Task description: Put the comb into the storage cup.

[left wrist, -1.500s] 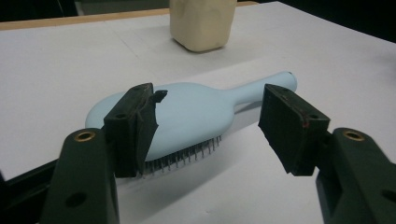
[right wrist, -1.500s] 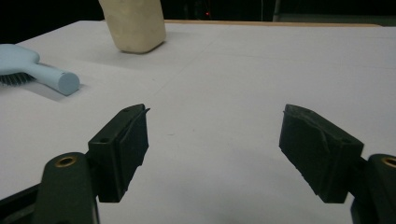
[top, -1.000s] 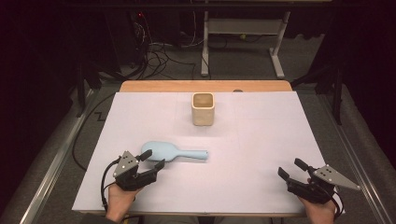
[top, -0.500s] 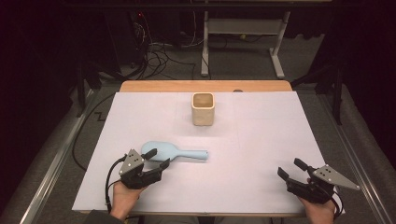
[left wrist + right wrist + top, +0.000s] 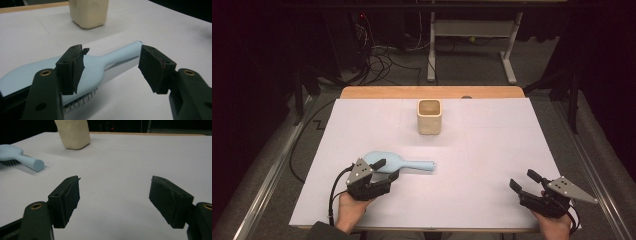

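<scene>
Nearest the person, the left tool (image 5: 386,172) sits at the near-left of the desk (image 5: 492,150), jaws spread and released, straddling the light-blue hairbrush (image 5: 399,162) without pressing on it. The right tool (image 5: 524,181) rests at the near-right corner, also released, with bare white surface between its jaws. The hairbrush lies flat on the near-left part of the desk, bristles down, head toward the left tool and handle pointing right. Judgement on handling: it looks like moulded plastic, so light and stiff, with a smooth, rounded back that may be slippery under the pads. The best hold is probably across the neck, where the head narrows into the handle; a grip on the broad head would need wider jaws and could slide. Farther back, near the middle of the desk, stands a cream square cup (image 5: 429,116), upright and open, well apart from the brush. Comparing views: the left gripper view shows the bristles (image 5: 81,101) under the head and one jaw overlapping the head while the other stands clear beside the handle, which the high view is too coarse to show. The right gripper view shows the handle's rounded end (image 5: 38,165). The high view gives the overall layout and both hands.
</scene>
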